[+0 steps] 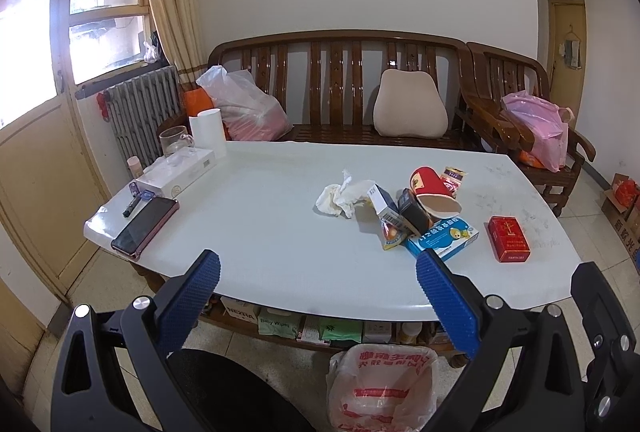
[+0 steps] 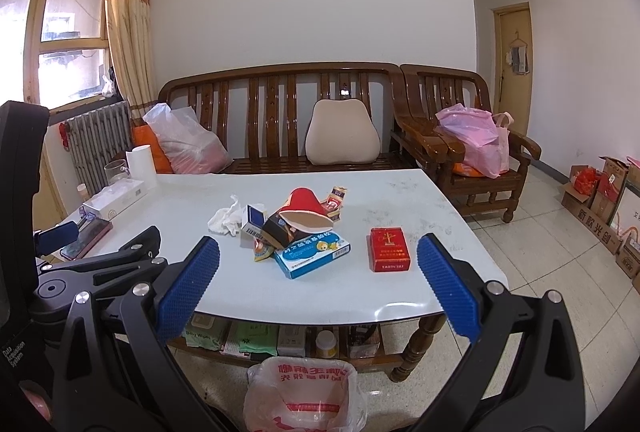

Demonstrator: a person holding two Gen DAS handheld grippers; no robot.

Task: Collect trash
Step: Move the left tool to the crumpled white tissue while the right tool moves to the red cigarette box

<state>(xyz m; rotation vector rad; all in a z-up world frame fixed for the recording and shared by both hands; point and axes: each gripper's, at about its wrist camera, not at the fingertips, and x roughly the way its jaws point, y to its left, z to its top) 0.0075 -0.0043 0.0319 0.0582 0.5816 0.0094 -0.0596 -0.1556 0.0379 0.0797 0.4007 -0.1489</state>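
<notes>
Our left tongs [image 1: 318, 268] and right tongs [image 2: 318, 254] both gape wide, gripping nothing, held short of the counter [image 2: 400, 296]. We see the trash there: crumpled tissue [image 2: 224, 220], red paper cup [image 2: 306, 210], blue box [image 2: 314, 258] and red pack [image 2: 389, 249]. A bag-lined bin [image 2: 304, 394] sits on the floor below.

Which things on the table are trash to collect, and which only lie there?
Trash job: crumpled tissue, red paper cup, blue box, bin bag.
Likely lying about: phone, glass mug, white box; red pack is unclear.
</notes>
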